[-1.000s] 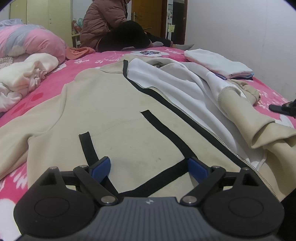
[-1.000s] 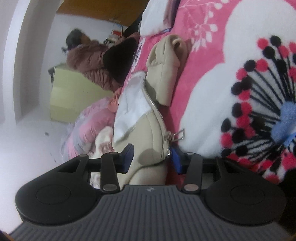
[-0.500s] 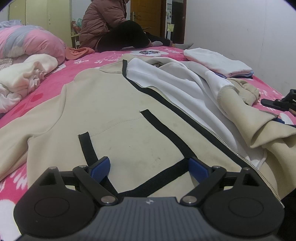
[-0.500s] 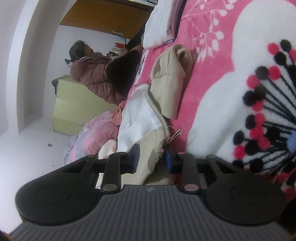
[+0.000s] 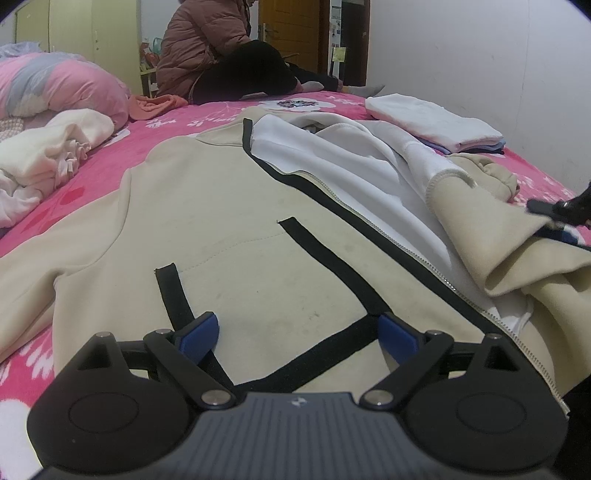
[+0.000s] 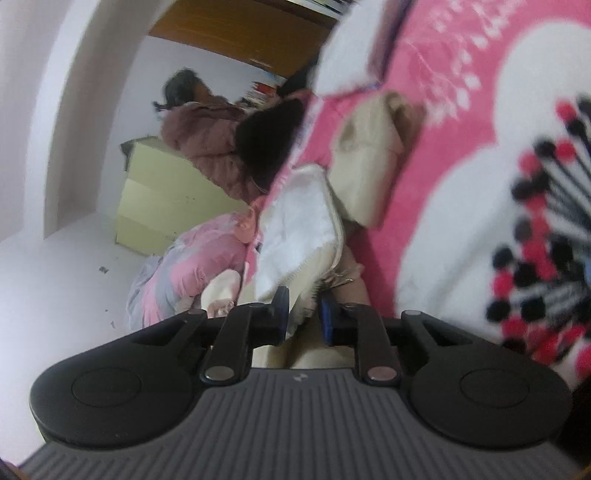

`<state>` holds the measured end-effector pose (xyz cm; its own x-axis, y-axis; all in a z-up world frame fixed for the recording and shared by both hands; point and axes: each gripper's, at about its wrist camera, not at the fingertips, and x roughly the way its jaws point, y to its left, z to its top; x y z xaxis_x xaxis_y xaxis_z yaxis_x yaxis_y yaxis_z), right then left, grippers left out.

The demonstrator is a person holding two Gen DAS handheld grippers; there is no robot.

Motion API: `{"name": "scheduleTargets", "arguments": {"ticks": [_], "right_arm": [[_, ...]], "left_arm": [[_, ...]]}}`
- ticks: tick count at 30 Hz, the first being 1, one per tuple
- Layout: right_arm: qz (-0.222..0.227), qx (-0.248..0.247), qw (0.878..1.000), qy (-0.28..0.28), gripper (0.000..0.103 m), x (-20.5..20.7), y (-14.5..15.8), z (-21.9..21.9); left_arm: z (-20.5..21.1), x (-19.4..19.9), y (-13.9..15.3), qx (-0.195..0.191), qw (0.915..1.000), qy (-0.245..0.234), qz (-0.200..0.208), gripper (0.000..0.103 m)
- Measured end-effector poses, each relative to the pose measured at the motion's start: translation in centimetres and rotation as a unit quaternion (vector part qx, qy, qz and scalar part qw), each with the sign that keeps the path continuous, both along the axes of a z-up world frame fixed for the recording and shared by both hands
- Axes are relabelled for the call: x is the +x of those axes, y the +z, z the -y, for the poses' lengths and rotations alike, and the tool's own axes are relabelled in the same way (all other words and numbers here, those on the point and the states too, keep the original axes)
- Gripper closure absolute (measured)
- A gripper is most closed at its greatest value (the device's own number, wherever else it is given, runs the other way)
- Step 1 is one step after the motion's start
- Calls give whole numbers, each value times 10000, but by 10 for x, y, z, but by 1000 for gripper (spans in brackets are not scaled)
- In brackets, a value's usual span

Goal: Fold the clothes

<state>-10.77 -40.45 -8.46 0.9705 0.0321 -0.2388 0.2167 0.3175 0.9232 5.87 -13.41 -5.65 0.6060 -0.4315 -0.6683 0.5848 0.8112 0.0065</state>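
On plush bedspread (image 5: 110,155) — fleecy jacket (image 5: 229,206) (zippered)

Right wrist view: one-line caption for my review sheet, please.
Right gripper, jaws just closing on the beige zip jacket's front edge over the pink floral blanket.

We're in a home bedroom here: a bed (image 5: 207,122) under a pink flowered blanket fills the view, a rolled quilt (image 5: 55,85) heaped at its left, a folded stack of clothes (image 5: 436,122) by the white wall, pale yellow wardrobes (image 5: 88,33) and a wooden door (image 5: 291,33) behind (someone in a puffy jacket (image 5: 207,48) sits on the far edge).
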Motion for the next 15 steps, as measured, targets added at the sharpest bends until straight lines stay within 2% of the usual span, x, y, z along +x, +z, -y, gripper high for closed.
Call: {"name": "scheduleTargets", "arguments": {"ticks": [4,6,8,10,12,13,15], "right_arm": [[0,234,9997,-80,85,5,-9,-1],[11,63,9999,-135,88,10,-5,-2],[-22,-215,9996,-189,97,15,3,-4],[-21,-694,9971,-295,97,15,19,-2],[1,-1519,9869,-539,97,11,48,4],[-43,-2032,9768,-672,97,9,67,9],[-169,-3012,9490,-918,97,7,104,21]], "left_arm": [[0,0,0,14,10000,-12,13,8],[0,0,-1,19,10000,-18,19,8],[0,0,0,19,10000,-23,13,8],[-1,1,0,18,10000,-34,-2,8],[-1,2,0,23,10000,-49,-13,8],[-1,2,0,25,10000,-53,-17,8],[-1,2,1,31,10000,-61,-24,8]]}}
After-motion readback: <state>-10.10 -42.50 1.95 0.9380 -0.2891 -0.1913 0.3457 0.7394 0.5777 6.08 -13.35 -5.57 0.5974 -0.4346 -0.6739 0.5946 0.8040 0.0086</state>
